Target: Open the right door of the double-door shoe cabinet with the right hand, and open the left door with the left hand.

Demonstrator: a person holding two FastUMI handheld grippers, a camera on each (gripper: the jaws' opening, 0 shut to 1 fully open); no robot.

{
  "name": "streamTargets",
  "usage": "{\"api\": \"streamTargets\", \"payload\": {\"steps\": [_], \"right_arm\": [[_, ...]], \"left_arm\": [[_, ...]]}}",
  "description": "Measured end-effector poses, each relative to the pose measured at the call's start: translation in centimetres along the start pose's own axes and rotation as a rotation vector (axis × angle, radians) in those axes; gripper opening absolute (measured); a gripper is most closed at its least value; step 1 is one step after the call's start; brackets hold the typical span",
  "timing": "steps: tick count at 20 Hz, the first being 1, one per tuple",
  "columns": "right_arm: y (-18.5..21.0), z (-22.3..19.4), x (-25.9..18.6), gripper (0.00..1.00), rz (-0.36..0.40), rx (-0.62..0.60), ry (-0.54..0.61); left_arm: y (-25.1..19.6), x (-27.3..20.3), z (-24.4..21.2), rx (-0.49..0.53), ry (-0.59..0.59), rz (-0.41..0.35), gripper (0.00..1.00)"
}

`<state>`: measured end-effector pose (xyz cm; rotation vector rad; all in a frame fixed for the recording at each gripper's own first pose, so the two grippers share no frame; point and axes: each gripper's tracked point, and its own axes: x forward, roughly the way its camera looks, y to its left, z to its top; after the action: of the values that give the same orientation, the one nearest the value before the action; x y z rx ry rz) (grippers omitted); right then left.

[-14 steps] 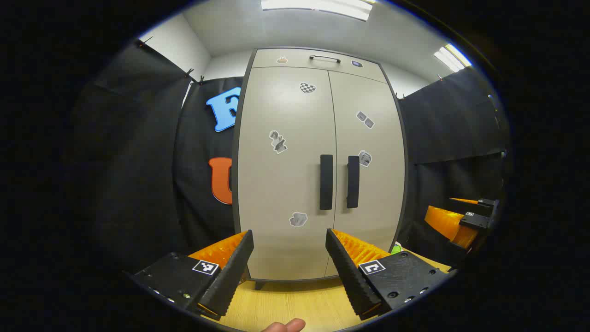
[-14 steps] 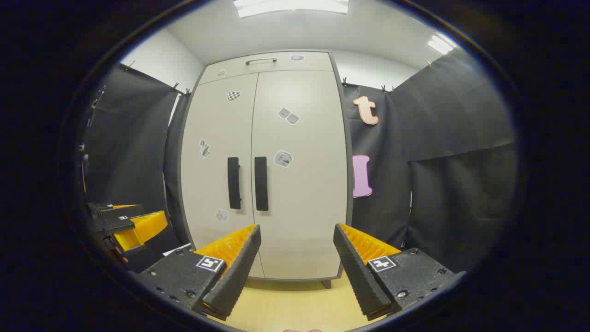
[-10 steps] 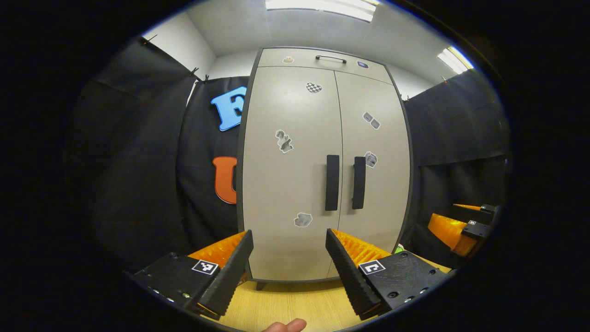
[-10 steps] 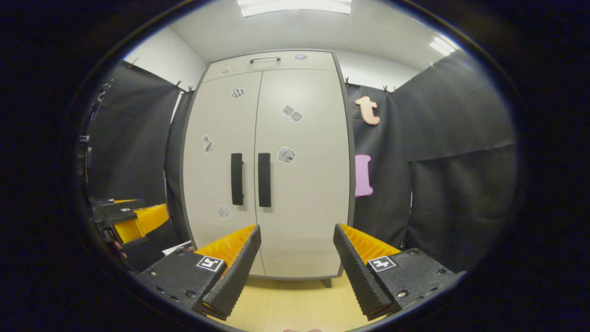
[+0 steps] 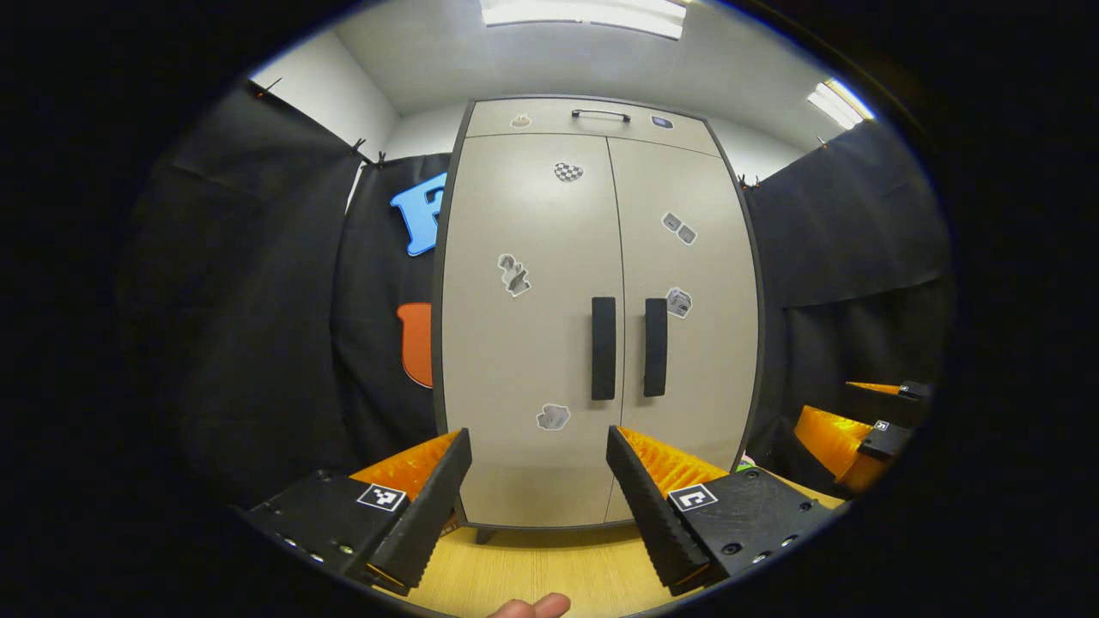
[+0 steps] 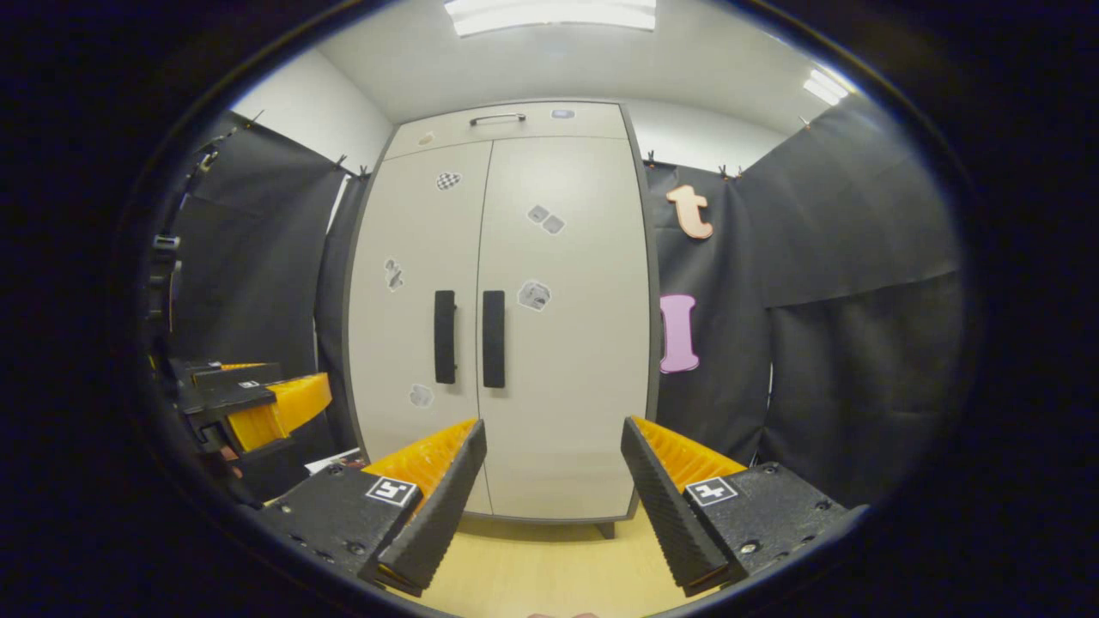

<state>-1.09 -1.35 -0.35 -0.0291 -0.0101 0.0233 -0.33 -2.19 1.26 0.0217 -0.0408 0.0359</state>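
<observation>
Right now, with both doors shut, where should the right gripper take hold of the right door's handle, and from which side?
Grip the right door's handle around the middle of its length, coming straight at the cabinet front. It is a tall, narrow upright bar, so the open jaws of the right gripper should probably straddle it sideways. The left door's handle stands close beside it, so the inner finger has little room.

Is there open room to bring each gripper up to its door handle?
Yes: bare floor lies between the grippers and the shoe cabinet. It tightens at the left handle and right handle, side by side at the door seam.
</observation>
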Motion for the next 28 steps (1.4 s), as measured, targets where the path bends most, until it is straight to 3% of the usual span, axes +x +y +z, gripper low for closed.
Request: {"api": "streamTargets", "payload": {"steps": [5,10,16,22,28], "right_arm": [[-1.5,0.0,0.4,0.99,-0.037,0.069,-0.015],[-2.6,0.2,0.7,0.98,-0.075,0.062,-0.031],[-0.9,0.4,1.4,0.99,-0.049,0.029,-0.014],[1.1,0.3,4.7,0.99,-0.015,0.023,0.010],[1.7,3.5,9.8,0.99,-0.026,-0.003,-0.044]], "left_arm": [[-1.4,0.3,-0.2,-0.021,0.007,-0.038,0.95],[-1.0,0.8,0.4,-0.019,-0.012,-0.034,0.95],[-0.5,1.3,0.5,-0.016,-0.014,-0.034,0.95],[0.2,0.7,0.7,-0.006,-0.015,-0.035,0.95],[0.4,-1.3,0.0,0.000,-0.001,-0.063,0.95]]}}
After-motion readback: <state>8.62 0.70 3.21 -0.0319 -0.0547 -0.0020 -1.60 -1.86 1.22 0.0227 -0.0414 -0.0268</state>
